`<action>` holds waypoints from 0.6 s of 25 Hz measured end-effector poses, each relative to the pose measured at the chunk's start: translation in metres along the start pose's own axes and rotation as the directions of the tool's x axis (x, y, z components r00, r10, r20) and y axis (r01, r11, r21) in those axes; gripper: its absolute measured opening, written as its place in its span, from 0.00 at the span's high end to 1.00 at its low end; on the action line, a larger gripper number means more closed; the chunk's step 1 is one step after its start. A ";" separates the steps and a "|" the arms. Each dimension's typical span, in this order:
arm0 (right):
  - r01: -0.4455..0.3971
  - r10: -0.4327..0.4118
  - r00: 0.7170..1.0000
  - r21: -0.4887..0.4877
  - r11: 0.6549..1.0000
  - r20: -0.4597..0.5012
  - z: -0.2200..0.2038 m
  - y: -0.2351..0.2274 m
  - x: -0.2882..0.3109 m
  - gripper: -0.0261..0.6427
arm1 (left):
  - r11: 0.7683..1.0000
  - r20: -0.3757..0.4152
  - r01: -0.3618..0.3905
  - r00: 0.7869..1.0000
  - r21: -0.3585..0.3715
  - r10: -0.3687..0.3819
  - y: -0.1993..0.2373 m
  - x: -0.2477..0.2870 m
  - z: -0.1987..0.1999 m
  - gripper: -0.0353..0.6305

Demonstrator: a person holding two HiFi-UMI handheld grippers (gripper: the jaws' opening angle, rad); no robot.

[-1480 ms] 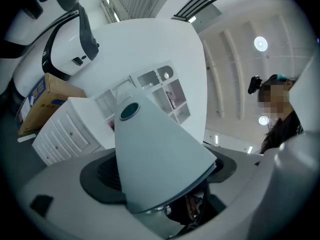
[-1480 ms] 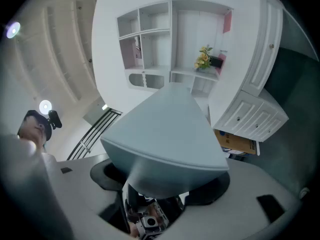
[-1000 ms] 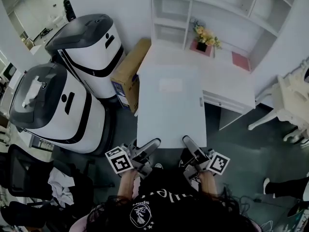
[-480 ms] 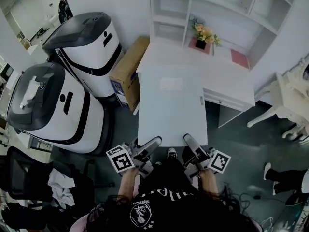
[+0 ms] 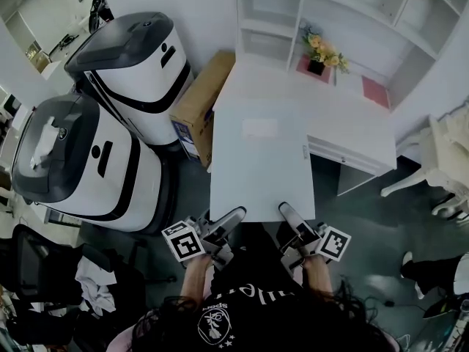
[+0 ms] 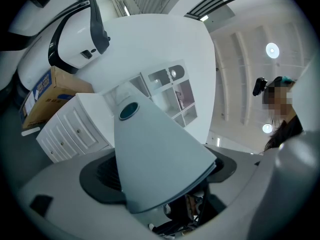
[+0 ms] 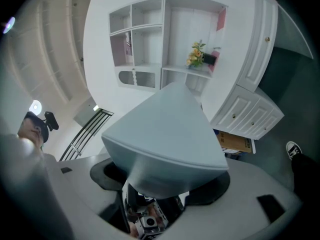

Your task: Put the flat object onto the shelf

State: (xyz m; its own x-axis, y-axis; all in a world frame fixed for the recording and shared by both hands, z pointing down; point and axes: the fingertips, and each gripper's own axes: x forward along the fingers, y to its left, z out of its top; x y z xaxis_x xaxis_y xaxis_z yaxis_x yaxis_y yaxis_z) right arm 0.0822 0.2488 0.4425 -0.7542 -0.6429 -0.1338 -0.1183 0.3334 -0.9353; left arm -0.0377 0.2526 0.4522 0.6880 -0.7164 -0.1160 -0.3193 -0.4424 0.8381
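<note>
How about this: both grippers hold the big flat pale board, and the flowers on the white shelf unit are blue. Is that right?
Not quite. The flowers on the white shelf unit are yellow, not blue, as the head view shows. The rest holds: the left gripper and the right gripper both grip the large flat pale board.

I note: flat board [image 5: 260, 160] matt, smooth; shelf [image 5: 267, 28] white satin paint; box [image 5: 199, 108] brown matt cardboard; machine [image 5: 132, 57] glossy plastic.
</note>
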 end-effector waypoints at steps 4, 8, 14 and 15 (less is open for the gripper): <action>0.004 -0.004 1.000 0.016 1.000 -0.015 0.016 -0.019 0.032 0.49 | 1.000 0.007 -0.021 1.000 -0.004 0.021 0.025 0.017 0.024 0.28; 0.013 -0.013 1.000 0.025 1.000 -0.024 0.047 -0.042 0.067 0.49 | 0.999 0.010 -0.030 0.999 -0.012 0.030 0.053 0.050 0.051 0.28; -0.002 0.002 1.000 0.020 1.000 -0.028 0.109 -0.061 0.124 0.49 | 1.000 0.012 -0.030 0.999 -0.001 0.030 0.080 0.112 0.103 0.28; -0.007 0.007 1.000 0.018 1.000 -0.030 0.119 -0.063 0.134 0.49 | 1.000 0.014 -0.029 0.999 0.003 0.029 0.085 0.122 0.112 0.28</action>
State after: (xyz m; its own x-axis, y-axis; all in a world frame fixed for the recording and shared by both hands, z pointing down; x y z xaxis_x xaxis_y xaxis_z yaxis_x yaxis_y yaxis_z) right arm 0.0658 0.0598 0.4446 -0.7738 -0.6197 -0.1309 -0.1013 0.3251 -0.9402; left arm -0.0538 0.0679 0.4497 0.6696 -0.7361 -0.0994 -0.3407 -0.4233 0.8395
